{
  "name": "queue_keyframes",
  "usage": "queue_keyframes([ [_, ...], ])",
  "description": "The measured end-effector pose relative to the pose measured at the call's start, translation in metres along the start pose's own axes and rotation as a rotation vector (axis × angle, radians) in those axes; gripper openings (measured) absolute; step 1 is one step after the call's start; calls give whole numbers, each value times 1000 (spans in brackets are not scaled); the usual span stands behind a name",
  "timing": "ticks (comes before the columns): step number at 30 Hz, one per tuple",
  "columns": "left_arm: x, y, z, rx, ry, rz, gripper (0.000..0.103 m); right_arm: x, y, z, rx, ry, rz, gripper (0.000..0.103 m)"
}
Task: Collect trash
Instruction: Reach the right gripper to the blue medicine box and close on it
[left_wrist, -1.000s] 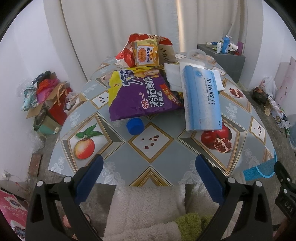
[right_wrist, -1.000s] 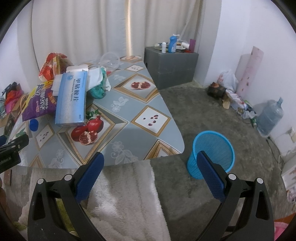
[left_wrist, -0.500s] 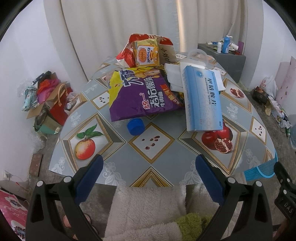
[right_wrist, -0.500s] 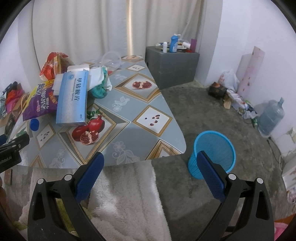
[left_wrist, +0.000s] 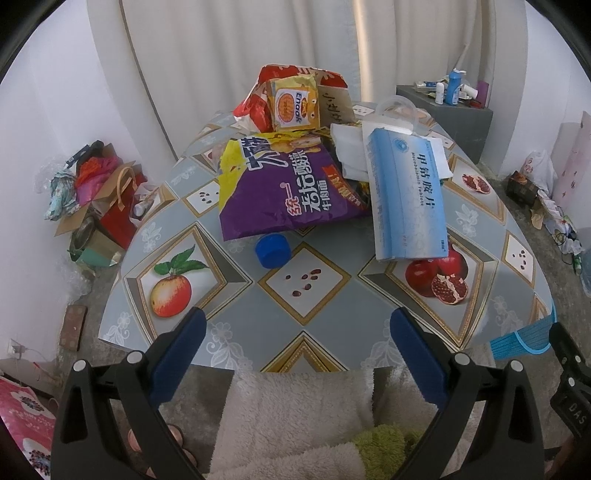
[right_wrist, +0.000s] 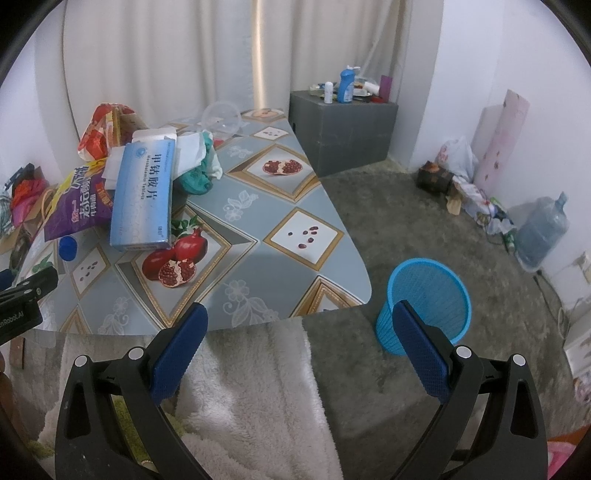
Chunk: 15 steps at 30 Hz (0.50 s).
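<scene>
Trash is piled at the far side of the table (left_wrist: 306, 295): a purple noodle bag (left_wrist: 291, 192), a long blue-and-white box (left_wrist: 406, 192), a yellow snack packet (left_wrist: 295, 101), white tissues (left_wrist: 347, 147) and a blue bottle cap (left_wrist: 273, 250). The right wrist view shows the box (right_wrist: 144, 195), the purple bag (right_wrist: 75, 206), the cap (right_wrist: 67, 247) and a blue mesh bin (right_wrist: 424, 299) on the floor by the table's corner. My left gripper (left_wrist: 295, 332) hangs open before the near table edge, holding nothing. My right gripper (right_wrist: 299, 328) is open too, above the edge near the bin.
A grey cabinet (right_wrist: 343, 133) with bottles stands behind the table. Bags and boxes (left_wrist: 96, 199) crowd the floor at the left wall. A water jug (right_wrist: 543, 232) and more clutter line the right wall. Fluffy white fabric (right_wrist: 258, 398) lies under both grippers.
Both views have shifted very slightly nearer the table. Both grippers stay open and nothing on the table has moved.
</scene>
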<state>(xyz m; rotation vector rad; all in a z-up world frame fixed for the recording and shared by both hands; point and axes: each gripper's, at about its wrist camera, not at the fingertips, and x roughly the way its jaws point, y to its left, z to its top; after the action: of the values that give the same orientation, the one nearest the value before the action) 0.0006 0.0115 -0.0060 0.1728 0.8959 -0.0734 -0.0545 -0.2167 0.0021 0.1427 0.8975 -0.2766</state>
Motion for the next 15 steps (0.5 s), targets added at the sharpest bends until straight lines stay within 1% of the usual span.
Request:
queue_keyframes([
  [6, -1, 9, 1, 6, -32, 21, 98, 4, 2, 3, 3, -11, 21, 95],
  [10, 1, 8, 14, 4, -54, 39, 98, 5, 13, 14, -14, -68, 51, 95],
  [15, 7, 26, 30, -19, -79, 50, 98, 11, 30, 32, -38, -131, 135, 95],
])
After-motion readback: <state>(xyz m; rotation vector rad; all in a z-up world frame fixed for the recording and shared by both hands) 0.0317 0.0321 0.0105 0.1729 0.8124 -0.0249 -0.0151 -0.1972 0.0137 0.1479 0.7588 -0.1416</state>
